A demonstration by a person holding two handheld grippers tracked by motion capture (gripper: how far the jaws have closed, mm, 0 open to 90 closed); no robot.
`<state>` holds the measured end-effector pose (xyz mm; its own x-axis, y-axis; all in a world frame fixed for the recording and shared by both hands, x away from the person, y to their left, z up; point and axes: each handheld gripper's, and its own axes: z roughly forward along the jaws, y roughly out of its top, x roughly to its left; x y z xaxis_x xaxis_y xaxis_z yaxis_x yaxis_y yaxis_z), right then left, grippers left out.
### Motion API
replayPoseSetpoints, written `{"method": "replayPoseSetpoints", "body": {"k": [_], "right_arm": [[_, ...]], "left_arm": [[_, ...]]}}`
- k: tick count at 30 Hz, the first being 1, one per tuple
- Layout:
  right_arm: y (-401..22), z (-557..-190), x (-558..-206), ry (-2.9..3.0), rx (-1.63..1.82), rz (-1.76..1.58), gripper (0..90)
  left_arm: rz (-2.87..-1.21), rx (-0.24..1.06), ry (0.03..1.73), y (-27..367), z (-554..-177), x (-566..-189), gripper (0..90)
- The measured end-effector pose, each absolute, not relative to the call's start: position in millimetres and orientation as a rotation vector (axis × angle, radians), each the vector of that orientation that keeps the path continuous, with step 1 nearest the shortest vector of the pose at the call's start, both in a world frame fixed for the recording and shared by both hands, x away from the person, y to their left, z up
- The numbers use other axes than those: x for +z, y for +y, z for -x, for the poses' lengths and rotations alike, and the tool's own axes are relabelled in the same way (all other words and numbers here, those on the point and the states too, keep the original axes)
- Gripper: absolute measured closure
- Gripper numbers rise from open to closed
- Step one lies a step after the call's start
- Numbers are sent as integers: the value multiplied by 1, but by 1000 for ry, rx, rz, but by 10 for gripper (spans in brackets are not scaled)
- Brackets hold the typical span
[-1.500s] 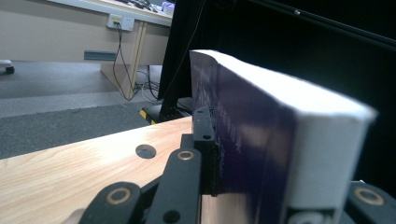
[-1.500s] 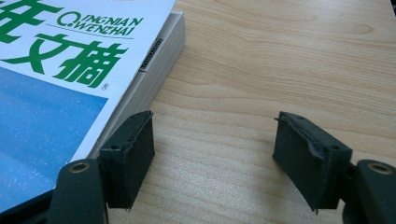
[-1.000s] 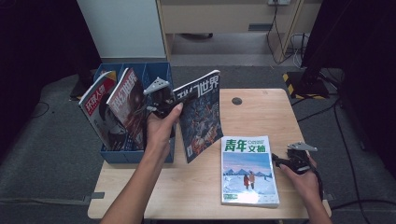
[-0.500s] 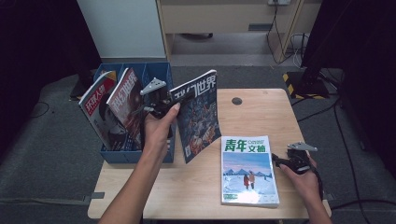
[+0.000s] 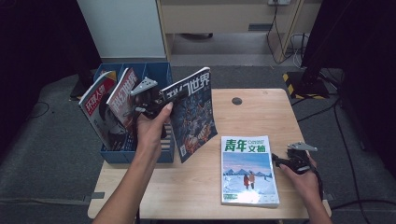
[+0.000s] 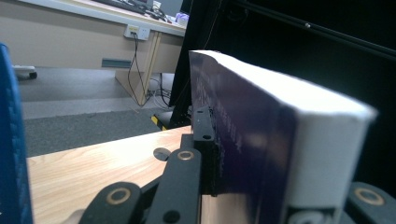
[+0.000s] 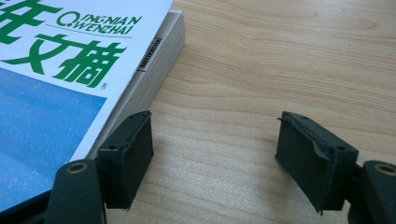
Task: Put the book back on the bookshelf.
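Left gripper [image 5: 161, 105] clamped on dark magazine [image 5: 191, 114], thick, white page edges, held upright above table [image 5: 261, 112] beside blue file box [image 5: 140, 154]. Right gripper [image 7: 212, 158] jaws apart, empty, beside white-and-blue magazine [image 5: 247, 170].

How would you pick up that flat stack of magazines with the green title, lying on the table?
Grip the stack by its right edge, coming in level from the right. It lies flat, and that thick edge faces the open right gripper waiting beside it.

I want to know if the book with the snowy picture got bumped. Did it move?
No. The snowy magazine lies flat in the same spot on the table, same gap from the round hole as before.
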<state>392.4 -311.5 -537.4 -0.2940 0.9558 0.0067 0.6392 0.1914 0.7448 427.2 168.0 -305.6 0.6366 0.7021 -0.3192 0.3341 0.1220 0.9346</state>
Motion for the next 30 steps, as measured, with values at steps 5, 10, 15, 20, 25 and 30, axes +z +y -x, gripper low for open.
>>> {"method": "replayPoseSetpoints", "body": {"k": [5, 10, 15, 20, 25, 30], "right_arm": [[-311, -392, -537, 2008, 903, -1489, 271], [-312, -392, -537, 2008, 903, -1488, 271], [-312, -392, -537, 2008, 903, -1488, 271], [-311, -392, -537, 2008, 903, -1488, 271], [-311, -392, -537, 2008, 903, -1488, 270], [-311, -392, -537, 2008, 902, -1488, 271]], "left_arm": [[-1463, 350, 924, 182, -422, -302, 820], [-1446, 369, 934, 199, -417, -299, 819], [-1431, 392, 944, 215, -410, -293, 820], [-1419, 411, 947, 228, -404, -287, 819], [-1409, 426, 956, 241, -399, -285, 819], [-1412, 437, 968, 251, -398, -284, 820]]}}
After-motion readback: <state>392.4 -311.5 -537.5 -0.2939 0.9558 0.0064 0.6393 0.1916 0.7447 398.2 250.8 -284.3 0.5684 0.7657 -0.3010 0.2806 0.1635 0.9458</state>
